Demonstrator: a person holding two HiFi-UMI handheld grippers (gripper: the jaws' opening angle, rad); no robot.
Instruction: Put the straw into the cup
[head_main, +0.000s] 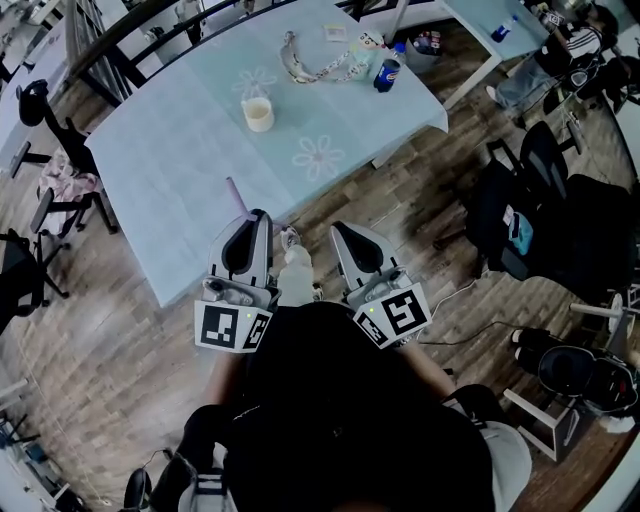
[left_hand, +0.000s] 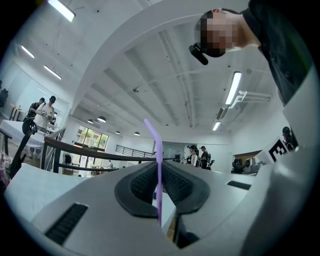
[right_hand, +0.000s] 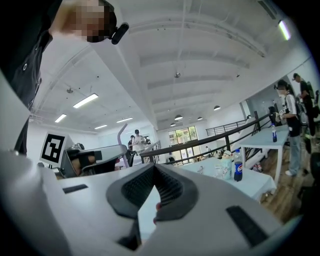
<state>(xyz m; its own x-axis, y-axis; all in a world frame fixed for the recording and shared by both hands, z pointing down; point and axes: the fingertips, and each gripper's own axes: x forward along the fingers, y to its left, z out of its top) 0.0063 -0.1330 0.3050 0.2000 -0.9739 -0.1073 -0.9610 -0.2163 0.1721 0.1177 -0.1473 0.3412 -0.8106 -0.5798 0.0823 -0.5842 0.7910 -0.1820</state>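
A cream cup (head_main: 258, 113) stands on the pale blue table (head_main: 170, 160), well ahead of both grippers. My left gripper (head_main: 257, 217) is shut on a lilac bent straw (head_main: 238, 196), which sticks up past its tips near the table's front edge. In the left gripper view the straw (left_hand: 157, 150) runs upright between the dark pads of the left gripper (left_hand: 159, 172). To its right, my right gripper (head_main: 339, 231) has its pads meeting at the tips and holds nothing; the right gripper view shows the same for the right gripper (right_hand: 154, 169). That view also shows the left gripper (right_hand: 97, 159) and straw (right_hand: 121, 133).
A blue soda bottle (head_main: 386, 75) and a chain of packets (head_main: 322, 68) lie at the table's far end. Black chairs (head_main: 540, 205) stand to the right, more chairs (head_main: 40, 215) to the left. People stand at a far table (right_hand: 292, 117).
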